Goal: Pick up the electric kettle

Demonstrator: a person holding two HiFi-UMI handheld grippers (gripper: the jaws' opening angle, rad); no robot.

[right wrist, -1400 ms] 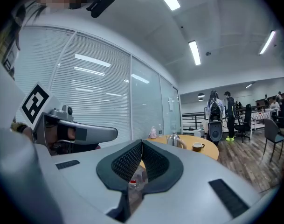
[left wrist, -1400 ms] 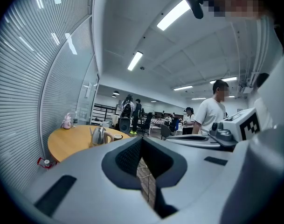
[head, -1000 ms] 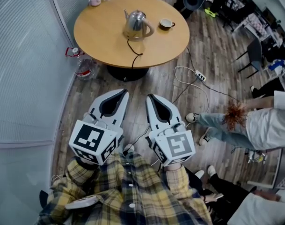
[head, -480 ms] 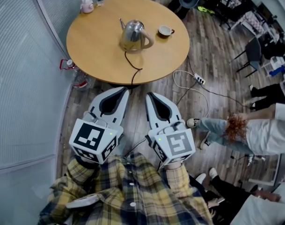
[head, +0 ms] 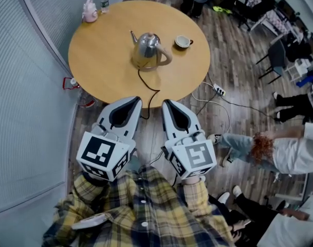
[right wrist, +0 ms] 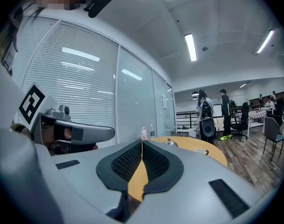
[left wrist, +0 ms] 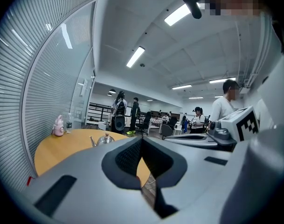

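Shiny steel electric kettle [head: 148,49], rounded with a curvy handle and thin spout, sits on the round smooth wooden table [head: 99,66], well ahead of both claws. Left gripper [head: 133,101] and right gripper [head: 167,103] each have ribbed black pads pressed fully together; nothing between them, touching nothing.
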